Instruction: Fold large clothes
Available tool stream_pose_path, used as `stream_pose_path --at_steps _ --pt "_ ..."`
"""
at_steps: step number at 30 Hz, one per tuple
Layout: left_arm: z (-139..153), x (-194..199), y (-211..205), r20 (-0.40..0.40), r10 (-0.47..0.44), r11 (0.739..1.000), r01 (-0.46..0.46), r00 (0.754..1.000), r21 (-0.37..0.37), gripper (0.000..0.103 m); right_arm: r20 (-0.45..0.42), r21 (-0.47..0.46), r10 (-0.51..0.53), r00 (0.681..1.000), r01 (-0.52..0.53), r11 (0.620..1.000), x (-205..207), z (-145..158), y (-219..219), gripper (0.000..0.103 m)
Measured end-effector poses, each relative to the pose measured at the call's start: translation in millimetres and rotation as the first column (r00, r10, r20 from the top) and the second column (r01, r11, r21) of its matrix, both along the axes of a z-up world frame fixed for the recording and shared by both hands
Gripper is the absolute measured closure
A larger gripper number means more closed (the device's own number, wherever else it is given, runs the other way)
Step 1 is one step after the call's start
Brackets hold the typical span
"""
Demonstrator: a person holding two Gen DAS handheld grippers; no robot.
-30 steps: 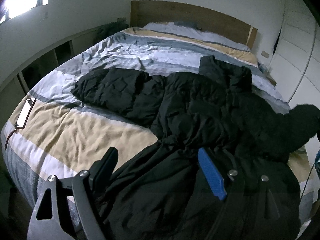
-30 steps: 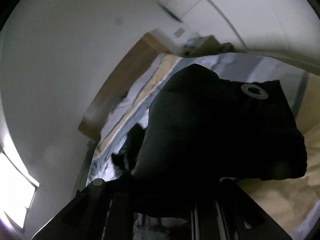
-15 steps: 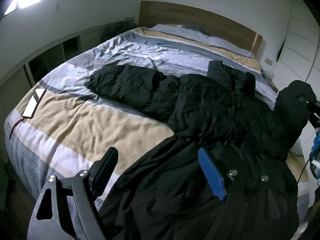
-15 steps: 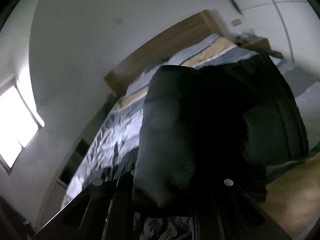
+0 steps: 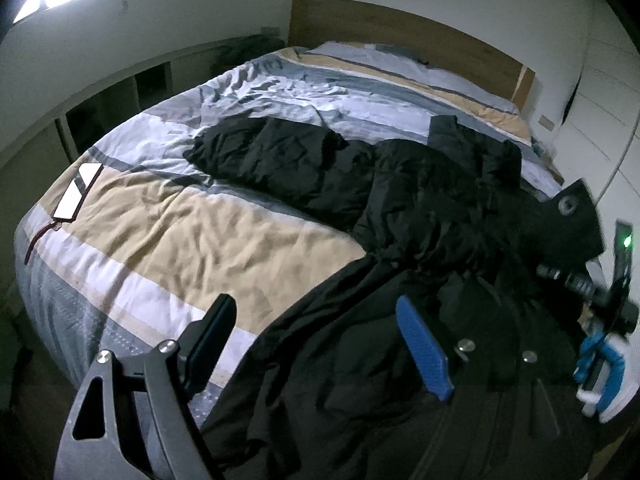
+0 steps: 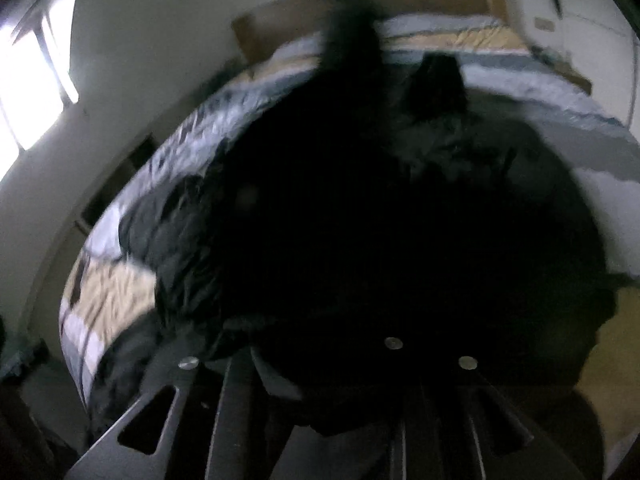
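Note:
A large black padded jacket [image 5: 420, 200] lies spread on the striped bed [image 5: 208, 240], one sleeve [image 5: 272, 156] stretched to the left. My left gripper [image 5: 320, 340] is open and empty above the jacket's lower hem. My right gripper [image 5: 576, 276] shows at the right edge of the left wrist view, shut on the jacket's other sleeve [image 5: 568, 224], which it holds over the jacket's right side. In the right wrist view the black sleeve [image 6: 360, 240] fills the jaws and hides the fingertips; the view is blurred.
A phone [image 5: 78, 192] with a cord lies near the bed's left edge. A wooden headboard [image 5: 400, 36] stands at the back, open shelves [image 5: 120, 96] along the left wall, white wardrobe doors [image 5: 600, 100] at the right.
My right gripper has swung the held sleeve from out at the right inward and down over the jacket. My left gripper has stayed open and shifted slightly.

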State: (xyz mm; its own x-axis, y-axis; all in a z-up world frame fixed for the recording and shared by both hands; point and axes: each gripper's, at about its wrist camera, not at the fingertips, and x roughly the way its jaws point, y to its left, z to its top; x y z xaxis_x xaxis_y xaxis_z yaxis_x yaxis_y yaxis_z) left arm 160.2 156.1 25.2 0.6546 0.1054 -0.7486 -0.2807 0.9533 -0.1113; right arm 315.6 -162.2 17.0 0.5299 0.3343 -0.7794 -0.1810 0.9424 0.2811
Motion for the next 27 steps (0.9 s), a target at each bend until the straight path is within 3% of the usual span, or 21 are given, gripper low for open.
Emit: stream_pose_path --at_steps 4,5,7,11,15,21,27 --pt "6 -6 1 0.004 0.018 1.0 -0.018 1.0 0.013 0.021 -0.056 -0.101 0.068 0.996 -0.073 0.992 -10 -23 19 0.06" --pt "10 -9 0 0.009 0.021 1.0 -0.021 1.0 0.02 0.021 -0.061 -0.115 0.083 0.995 -0.09 0.989 -13 -24 21 0.051" --pt "18 -15 -2 0.027 0.028 0.999 -0.029 0.999 0.026 0.021 -0.066 -0.126 0.098 0.993 -0.106 0.986 -17 -21 23 0.045" --pt "39 -27 -13 0.075 0.005 0.998 -0.01 0.997 0.069 0.021 -0.053 -0.134 0.164 0.985 -0.17 0.976 -35 -3 46 0.042" --pt "59 -35 -31 0.088 -0.063 0.995 0.056 0.994 0.082 0.021 0.013 -0.127 0.218 0.976 -0.215 0.968 -65 31 51 0.04" --pt "87 -33 -65 0.107 -0.122 0.989 0.113 0.987 0.091 0.021 0.091 -0.114 0.117 0.989 -0.106 0.988 -100 80 0 0.038" --pt "85 4 -115 0.09 -0.189 0.978 0.18 0.978 0.103 0.021 0.139 -0.174 -0.018 0.99 0.042 0.984 -103 102 -75 0.038"
